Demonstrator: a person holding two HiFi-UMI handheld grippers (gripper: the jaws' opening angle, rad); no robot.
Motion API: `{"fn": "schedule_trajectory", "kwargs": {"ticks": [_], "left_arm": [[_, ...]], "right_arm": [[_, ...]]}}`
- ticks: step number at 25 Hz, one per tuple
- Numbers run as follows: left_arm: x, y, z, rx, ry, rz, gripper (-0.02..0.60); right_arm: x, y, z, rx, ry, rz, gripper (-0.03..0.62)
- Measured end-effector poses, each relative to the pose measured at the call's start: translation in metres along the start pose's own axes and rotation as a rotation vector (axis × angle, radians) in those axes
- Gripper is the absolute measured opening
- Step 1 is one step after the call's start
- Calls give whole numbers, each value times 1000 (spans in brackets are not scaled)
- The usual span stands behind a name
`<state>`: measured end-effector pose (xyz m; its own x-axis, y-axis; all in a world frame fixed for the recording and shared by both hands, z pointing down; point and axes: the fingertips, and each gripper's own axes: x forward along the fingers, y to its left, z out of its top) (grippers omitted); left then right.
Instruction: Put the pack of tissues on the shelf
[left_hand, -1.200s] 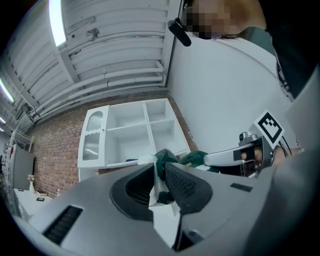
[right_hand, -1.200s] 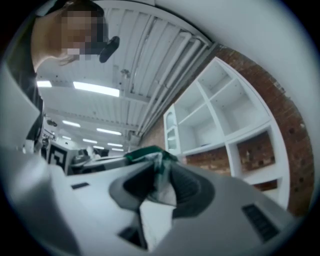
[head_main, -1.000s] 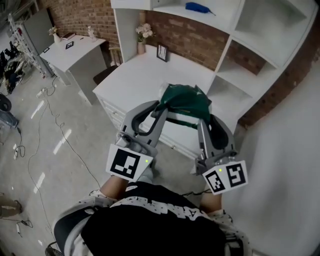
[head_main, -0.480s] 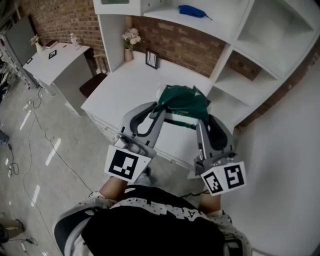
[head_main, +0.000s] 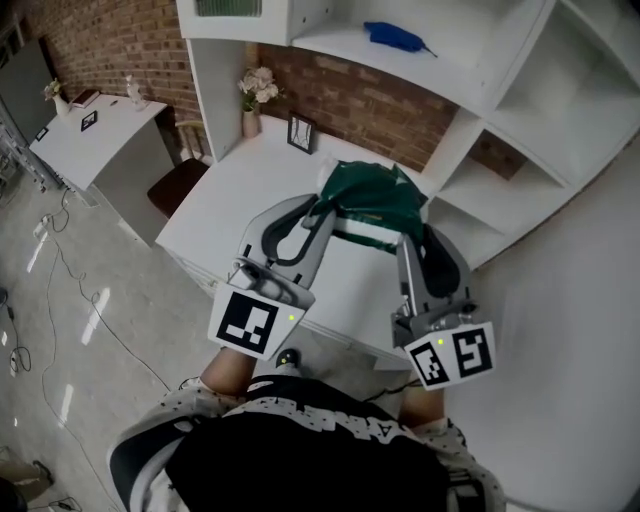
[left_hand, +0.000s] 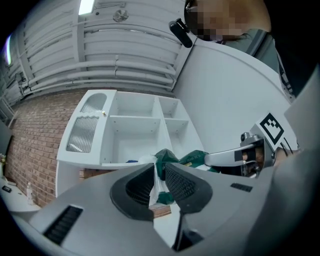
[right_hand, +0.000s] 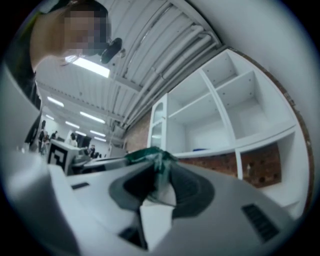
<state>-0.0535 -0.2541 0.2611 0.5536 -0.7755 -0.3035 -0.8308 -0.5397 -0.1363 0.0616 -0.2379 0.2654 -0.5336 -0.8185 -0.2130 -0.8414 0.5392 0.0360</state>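
The pack of tissues (head_main: 370, 198), in dark green wrapping with white at its ends, hangs in the air above the white desk (head_main: 250, 195). Both grippers hold it, one at each end. My left gripper (head_main: 322, 213) is shut on its left end; in the left gripper view the wrapper (left_hand: 161, 165) is pinched between the ribbed pads. My right gripper (head_main: 412, 233) is shut on the right end, and the wrapper (right_hand: 152, 157) shows between those jaws in the right gripper view. The white shelf unit (head_main: 500, 90) stands just beyond, its compartments (left_hand: 132, 132) facing me.
A blue object (head_main: 398, 38) lies on an upper shelf board. A flower vase (head_main: 256, 88) and a small picture frame (head_main: 298, 132) stand at the back of the desk against the brick wall. A second white table (head_main: 95, 135) stands far left, cables on the floor.
Both grippers have carried the pack nearer to the desk and shelf unit, which have grown and slid left in the head view. The grip on the pack looks the same.
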Motion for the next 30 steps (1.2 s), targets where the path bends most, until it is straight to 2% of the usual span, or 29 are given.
{"fn": "schedule_trajectory", "kwargs": {"ticks": [4,9,22,30], "left_arm": [[27,52,4,1,-10,-10,92],[39,76,7,6,-34,-34,92],[79,104,18,37,-105,-114,94],[111,107,25,54,-127,-115,92]], "right_arm": [[59,-2,9,-24,7,-9,120],[84,-1,16,-49,-15,-26,120],[120,-16,30,-113,-44,-109,118],[138,-43,48,-164,-73,-102,118]]}}
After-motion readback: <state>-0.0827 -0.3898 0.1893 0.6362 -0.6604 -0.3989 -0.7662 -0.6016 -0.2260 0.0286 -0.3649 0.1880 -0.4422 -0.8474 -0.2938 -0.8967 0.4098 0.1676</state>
